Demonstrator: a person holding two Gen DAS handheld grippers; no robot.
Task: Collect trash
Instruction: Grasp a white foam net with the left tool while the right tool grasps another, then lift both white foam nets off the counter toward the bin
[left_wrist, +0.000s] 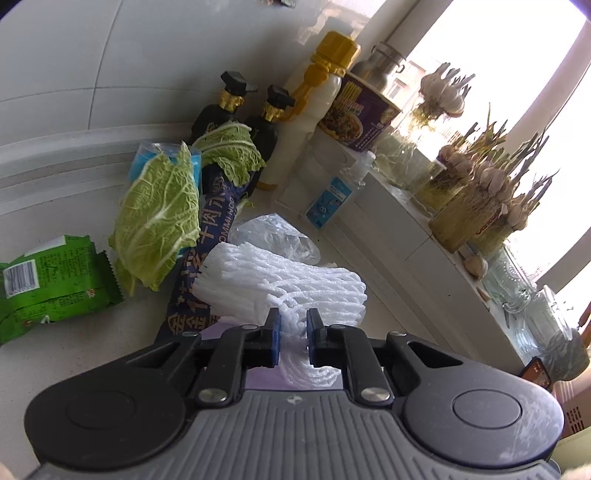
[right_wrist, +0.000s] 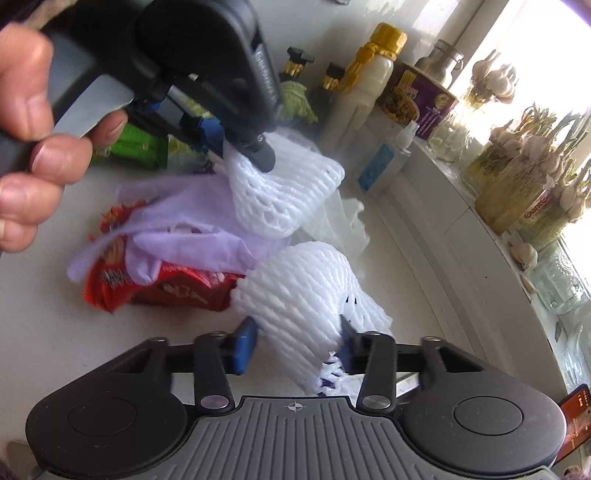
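Gripping foam fruit nets, 1 per gripper. Left gripper, bottom centre of its own view: blue pads pinched tight on a bunched white foam net; in the right wrist view that gripper sits upper left with the net hanging from it, a person's hand on the handle at left edge. Right gripper, bottom centre: pads pressed against both sides of a 2nd foam net, partly closed around it. Just behind: pale purple tissue paper draped over a red snack wrapper on the white counter. Left view mid-frame: dark blue printed wrapper, cabbage leaf, green snack packet at left edge, clear plastic bag. Far: 2 dark sauce bottles, a yellow-capped bottle, purple instant noodle cup, sprouting garlic on the sill, right.
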